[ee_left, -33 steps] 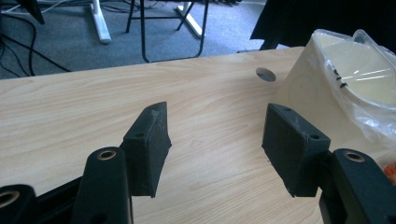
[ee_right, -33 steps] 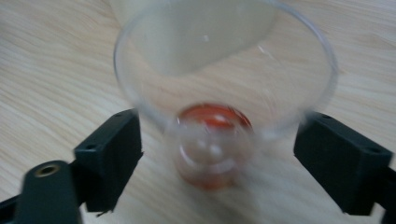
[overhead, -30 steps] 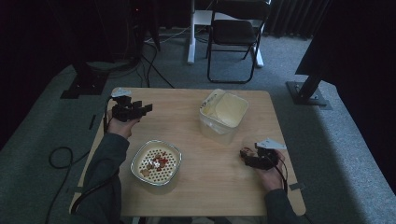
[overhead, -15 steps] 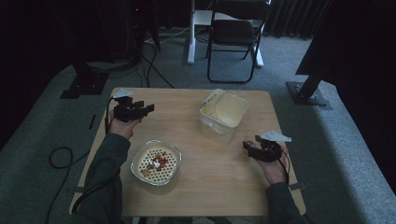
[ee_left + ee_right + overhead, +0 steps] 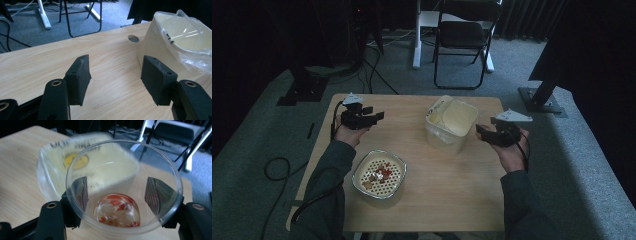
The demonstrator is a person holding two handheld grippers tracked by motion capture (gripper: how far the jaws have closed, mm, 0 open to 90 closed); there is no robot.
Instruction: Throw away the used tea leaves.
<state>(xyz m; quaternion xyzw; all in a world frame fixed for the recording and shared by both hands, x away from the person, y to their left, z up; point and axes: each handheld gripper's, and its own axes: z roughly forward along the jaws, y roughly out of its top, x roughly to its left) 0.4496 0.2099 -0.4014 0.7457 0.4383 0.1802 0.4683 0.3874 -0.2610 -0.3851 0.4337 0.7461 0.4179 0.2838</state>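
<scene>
Wooden table [image 5: 447, 195] on grey carpet. Right gripper [image 5: 115, 192] just closed, pinching clear cup [image 5: 122, 187] of blurred red-white pieces beside cream tub [image 5: 452, 122]. Left gripper [image 5: 117, 80] spread, empty. Perforated bowl [image 5: 378, 174] contents indistinct.

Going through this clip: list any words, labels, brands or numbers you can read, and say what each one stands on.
Nothing can be read with certainty.
Cream tub: dark print along its rim, blurred by motion, unreadable in the right gripper view.
Same tub: a round yellow mark below that print, also blurred; no letters to make out.
Clear cup in the right gripper: no print visible.
Perforated bowl and table: no text visible.
</scene>
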